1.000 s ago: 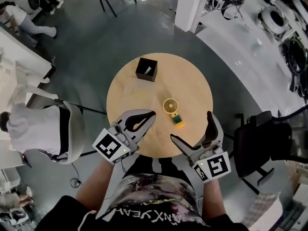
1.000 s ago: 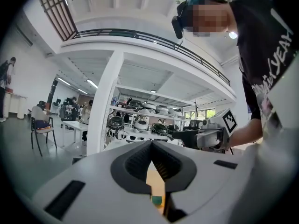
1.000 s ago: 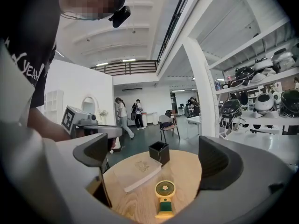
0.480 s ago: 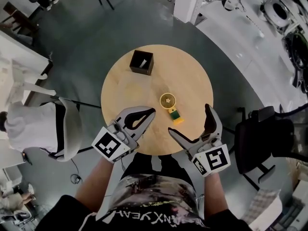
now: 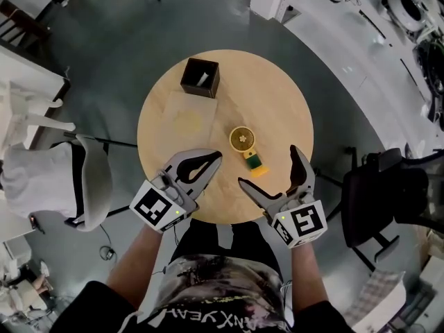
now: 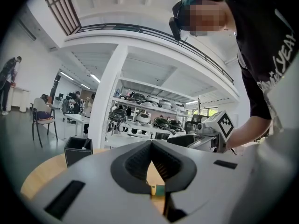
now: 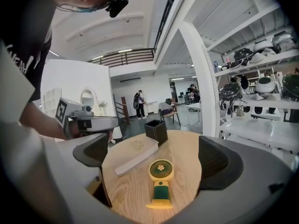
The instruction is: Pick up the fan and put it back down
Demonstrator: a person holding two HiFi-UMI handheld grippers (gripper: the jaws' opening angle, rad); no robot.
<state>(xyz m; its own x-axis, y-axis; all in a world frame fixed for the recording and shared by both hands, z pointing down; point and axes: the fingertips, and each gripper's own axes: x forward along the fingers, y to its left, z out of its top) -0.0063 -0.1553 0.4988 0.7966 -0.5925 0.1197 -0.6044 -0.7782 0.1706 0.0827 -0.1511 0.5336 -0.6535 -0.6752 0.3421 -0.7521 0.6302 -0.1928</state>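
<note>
A grey floor surrounds a round wooden table (image 5: 277, 103). Over its near edge hover the left gripper (image 5: 216, 157), fingers pressed together on nothing, and the right gripper (image 5: 268, 165), fingers spread wide and empty. A pale flat book (image 5: 186, 120) lies left of centre, with a black box (image 5: 200, 78) just behind it. The yellow-green fan (image 5: 246, 148) lies flat beside the book, just ahead of the right gripper, untouched.
</note>
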